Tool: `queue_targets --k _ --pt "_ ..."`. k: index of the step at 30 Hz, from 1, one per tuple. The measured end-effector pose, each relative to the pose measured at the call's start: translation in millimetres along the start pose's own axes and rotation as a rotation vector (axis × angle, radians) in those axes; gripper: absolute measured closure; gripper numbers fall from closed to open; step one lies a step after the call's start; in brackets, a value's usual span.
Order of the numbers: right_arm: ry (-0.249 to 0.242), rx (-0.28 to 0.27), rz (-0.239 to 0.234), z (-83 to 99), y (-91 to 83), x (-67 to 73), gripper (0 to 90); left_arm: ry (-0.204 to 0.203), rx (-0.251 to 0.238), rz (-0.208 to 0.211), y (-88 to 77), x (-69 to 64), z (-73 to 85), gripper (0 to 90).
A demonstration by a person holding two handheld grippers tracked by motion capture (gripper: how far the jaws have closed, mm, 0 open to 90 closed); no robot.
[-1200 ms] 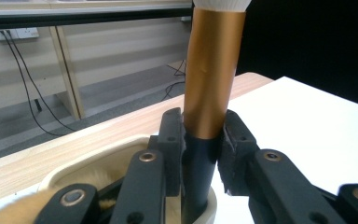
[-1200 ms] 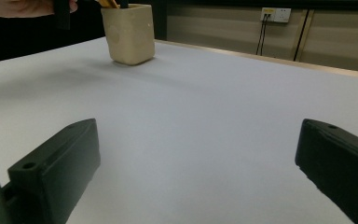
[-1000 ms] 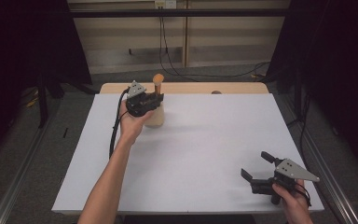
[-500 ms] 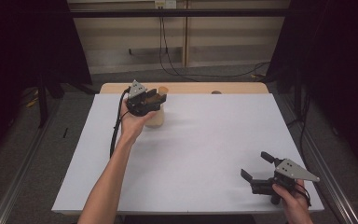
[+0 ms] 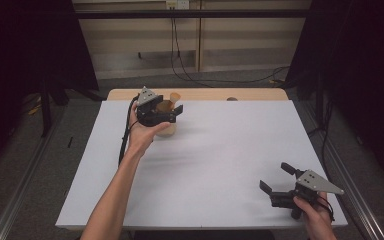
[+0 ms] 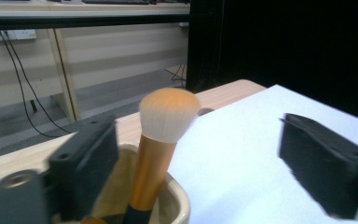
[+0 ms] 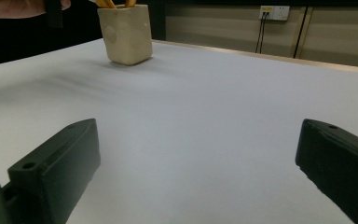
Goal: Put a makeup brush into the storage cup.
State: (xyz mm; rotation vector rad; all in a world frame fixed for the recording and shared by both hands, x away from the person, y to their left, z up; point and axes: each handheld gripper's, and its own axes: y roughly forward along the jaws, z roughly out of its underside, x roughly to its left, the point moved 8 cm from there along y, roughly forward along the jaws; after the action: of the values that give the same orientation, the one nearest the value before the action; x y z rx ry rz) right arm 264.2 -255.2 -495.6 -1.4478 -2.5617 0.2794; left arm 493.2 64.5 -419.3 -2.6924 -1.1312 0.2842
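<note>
The left gripper (image 5: 172, 111) hovered over the cream cup (image 5: 167, 131) at the far left of the white table (image 5: 220, 150), held up in the person's left hand (image 5: 141, 136). Its jaws had just been opening and stood wide apart. In the left gripper view the makeup brush (image 6: 161, 140) rose between them, gold handle down in the cup (image 6: 179, 205) and pale bristle head upward, leaning a little. The left jaw sat just over the cup's rim and close beside the handle, the right jaw well away from it; neither pad pressed on the brush, so it stood released in the cup. The tip of a 2nd gold-handled thing showed low in the cup beside it, too cut off to name.

The right gripper (image 5: 276, 179) rested low near the front right corner of the table, in the person's right hand (image 5: 314, 216), well apart from the cup. Its 2 jaws were spread wide with bare table between them. From the right gripper view the cup (image 7: 125, 33) stood across the table, squarish with rounded corners, gold handles poking above its rim.

Beyond the white sheet ran a strip of wooden tabletop (image 5: 205, 94), and cables (image 5: 180, 55) trailed on the floor behind.
</note>
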Motion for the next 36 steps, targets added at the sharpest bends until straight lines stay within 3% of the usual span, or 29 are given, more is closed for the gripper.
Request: queue_targets --k 6,12,15,18,26,36 --pt "0.010 -0.005 0.011 -0.8 -0.1 -4.2 0.0 0.001 0.006 0.016 -6.9 -10.0 -3.6 3.6" --pt "0.000 -0.004 0.003 -0.9 0.4 -2.4 0.0 -0.016 -0.018 0.033 -16.7 -15.3 -1.8 1.5" --pt "-0.001 -0.003 0.003 -1.1 -0.2 -2.5 0.0 0.014 -0.015 0.010 -21.6 -17.4 2.3 1.5" --pt "0.002 -0.006 0.008 -1.7 -0.8 -3.0 0.0 0.013 -0.016 0.026 -28.4 -20.8 2.9 1.5" --pt "-0.012 -0.002 0.014 -1.9 -1.7 -1.1 0.0 0.047 -0.016 0.021 -49.8 -24.1 9.2 1.5" --pt "-0.019 0.003 0.007 -1.9 -0.6 2.9 0.0 0.053 -0.035 0.019 -71.9 -28.1 15.0 1.7"
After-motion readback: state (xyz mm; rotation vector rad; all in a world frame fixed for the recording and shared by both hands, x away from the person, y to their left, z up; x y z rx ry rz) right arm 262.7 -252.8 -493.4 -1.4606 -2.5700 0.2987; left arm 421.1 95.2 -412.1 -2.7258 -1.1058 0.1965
